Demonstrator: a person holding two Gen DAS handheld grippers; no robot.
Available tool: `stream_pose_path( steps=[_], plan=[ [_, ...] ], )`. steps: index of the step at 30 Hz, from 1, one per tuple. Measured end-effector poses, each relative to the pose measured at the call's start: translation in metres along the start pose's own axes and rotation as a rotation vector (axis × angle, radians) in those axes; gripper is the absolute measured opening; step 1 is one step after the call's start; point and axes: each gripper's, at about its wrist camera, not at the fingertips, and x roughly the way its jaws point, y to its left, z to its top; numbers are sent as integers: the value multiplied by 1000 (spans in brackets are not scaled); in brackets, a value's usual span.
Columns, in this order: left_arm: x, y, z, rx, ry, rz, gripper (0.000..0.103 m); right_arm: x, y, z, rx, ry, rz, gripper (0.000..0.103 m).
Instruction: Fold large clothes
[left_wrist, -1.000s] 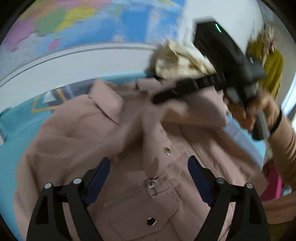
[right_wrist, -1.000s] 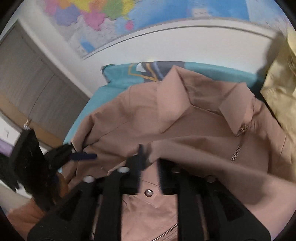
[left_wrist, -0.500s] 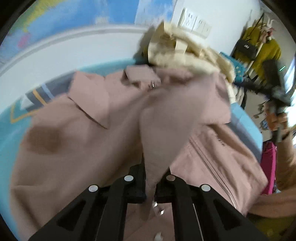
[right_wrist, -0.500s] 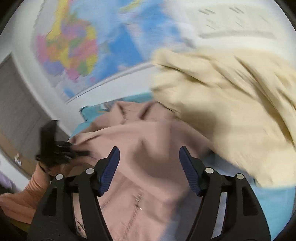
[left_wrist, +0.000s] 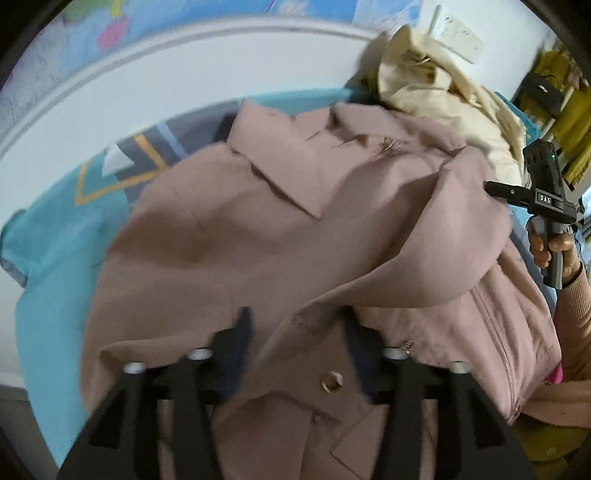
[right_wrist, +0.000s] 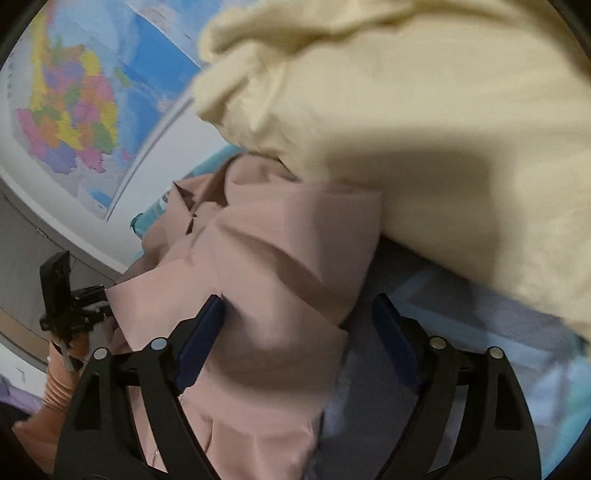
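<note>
Item: pink jacket (left_wrist: 258, 236), spread on teal bedding (left_wrist: 55, 240) directly ahead of both grippers. Left gripper (left_wrist: 299, 332): jaws apart, sleeve fabric loose between them. Right gripper (right_wrist: 295, 325): jaws apart, empty. Handling note: flatten the sleeve fold, avoiding cream garment (right_wrist: 424, 129) beyond the right gripper.

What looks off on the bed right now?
The pink jacket lies rumpled, its right sleeve flopped loosely across the front rather than folded flat. A crumpled cream garment is heaped at its collar end, crowding the folding space. Both grippers look open, holding nothing.
</note>
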Motion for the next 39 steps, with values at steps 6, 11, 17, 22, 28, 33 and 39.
stream_pose_path(
  steps=[6, 11, 17, 22, 28, 33, 39],
  plan=[
    [25, 2, 1, 9, 32, -32, 70, 5, 2, 1, 5, 16, 114, 29],
    [18, 5, 21, -18, 1, -60, 10, -25, 13, 8, -17, -96, 90, 7],
    [28, 11, 48, -30, 8, -5, 15, -19, 15, 10, -58, -49, -45, 24],
    [52, 28, 49, -101, 57, 11, 33, -31, 18, 0, -55, -115, -164, 65],
    [41, 34, 49, -106, -5, 73, 34, -65, 69, -17, -256, -238, -230, 53],
    [44, 28, 51, -87, -22, 99, 45, -14, 126, -23, -454, -116, -159, 50],
    [1, 24, 37, -92, -135, 176, 64, 71, 166, -24, -562, 71, -113, 46]
  ],
)
